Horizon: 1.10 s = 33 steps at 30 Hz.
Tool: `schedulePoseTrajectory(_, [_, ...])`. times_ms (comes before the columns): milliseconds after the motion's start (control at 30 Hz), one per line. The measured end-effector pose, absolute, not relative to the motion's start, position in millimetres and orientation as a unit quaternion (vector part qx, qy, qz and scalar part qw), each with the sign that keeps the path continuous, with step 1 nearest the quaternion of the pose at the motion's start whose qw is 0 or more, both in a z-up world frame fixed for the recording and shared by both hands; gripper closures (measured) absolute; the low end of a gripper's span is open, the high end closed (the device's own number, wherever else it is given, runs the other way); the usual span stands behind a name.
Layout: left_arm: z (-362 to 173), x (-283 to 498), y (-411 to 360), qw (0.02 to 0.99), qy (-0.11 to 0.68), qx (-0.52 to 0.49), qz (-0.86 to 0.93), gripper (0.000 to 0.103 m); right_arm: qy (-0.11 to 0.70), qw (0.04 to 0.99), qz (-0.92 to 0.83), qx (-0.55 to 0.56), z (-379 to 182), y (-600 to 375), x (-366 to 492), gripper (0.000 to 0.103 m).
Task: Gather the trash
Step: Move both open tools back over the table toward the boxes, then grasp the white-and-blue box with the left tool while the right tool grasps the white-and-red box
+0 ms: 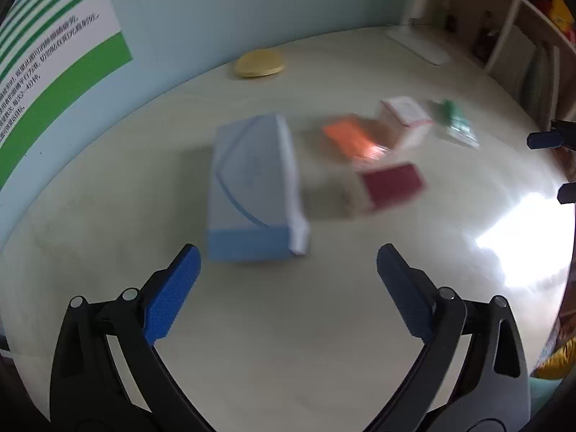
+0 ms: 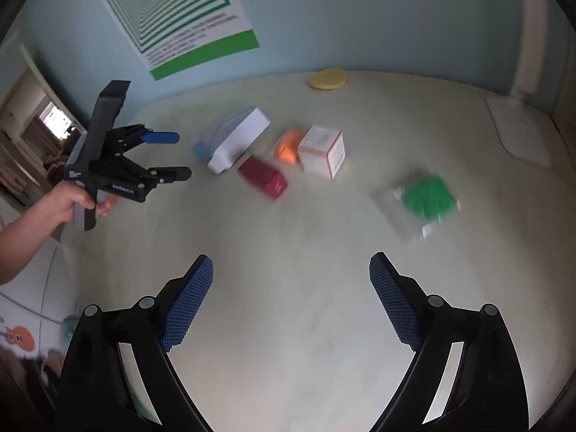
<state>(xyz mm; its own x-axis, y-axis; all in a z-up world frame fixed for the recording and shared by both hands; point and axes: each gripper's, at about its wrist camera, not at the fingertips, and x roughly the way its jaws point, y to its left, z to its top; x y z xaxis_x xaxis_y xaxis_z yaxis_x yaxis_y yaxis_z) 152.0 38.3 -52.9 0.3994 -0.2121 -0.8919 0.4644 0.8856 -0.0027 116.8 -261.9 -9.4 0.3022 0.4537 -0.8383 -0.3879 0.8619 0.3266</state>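
Trash lies on a pale table [image 1: 273, 324]: a blue-and-white box [image 1: 252, 187] [image 2: 235, 138], an orange packet [image 1: 351, 136] [image 2: 289, 145], a dark red box [image 1: 392, 183] [image 2: 264, 176], a white box with red edges [image 1: 405, 117] [image 2: 322, 151] and a green packet in clear wrap [image 1: 455, 122] [image 2: 426, 198]. My left gripper [image 1: 288, 266] [image 2: 176, 154] is open, just short of the blue-and-white box, with nothing between its fingers. My right gripper [image 2: 291, 273] [image 1: 554, 165] is open too, over bare table nearer than the green packet.
A yellow round disc [image 1: 259, 64] [image 2: 327, 79] sits near the far wall. A white flat lamp base [image 1: 419, 45] [image 2: 520, 129] stands at the back right. A green-striped poster [image 2: 172, 10] hangs on the blue wall. Shelves [image 1: 504, 18] stand beyond the table. A hand [image 2: 72, 201] holds the left gripper.
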Motion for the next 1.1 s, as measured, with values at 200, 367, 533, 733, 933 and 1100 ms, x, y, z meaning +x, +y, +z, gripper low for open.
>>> schedulePoseTrajectory(200, [-78, 192, 47, 0.821, 0.521, 0.121, -0.201, 0.007, 0.548, 0.797, 0.247, 0.057, -32, -242, 181, 0.015])
schedulePoseTrajectory(367, [-96, 208, 49, 0.809, 0.536, 0.120, -0.210, 0.007, 0.562, 0.791, 0.230, 0.073, -51, -231, 219, 0.015])
schedulePoseTrajectory(533, [-108, 221, 47, 0.802, 0.543, 0.114, -0.221, 0.011, 0.579, 0.787, 0.200, 0.074, -74, -220, 245, 0.024])
schedulePoseTrajectory(733, [-102, 227, 45, 0.811, 0.528, 0.110, -0.227, 0.041, 0.577, 0.790, 0.197, 0.069, -77, -215, 245, 0.052])
schedulePoseTrajectory(933, [-97, 221, 46, 0.813, 0.526, 0.104, -0.226, 0.043, 0.573, 0.789, 0.203, 0.089, -66, -225, 236, 0.057])
schedulePoseTrajectory(1100, [-83, 213, 44, 0.818, 0.518, 0.108, -0.225, 0.043, 0.555, 0.796, 0.209, 0.119, -45, -242, 224, 0.058])
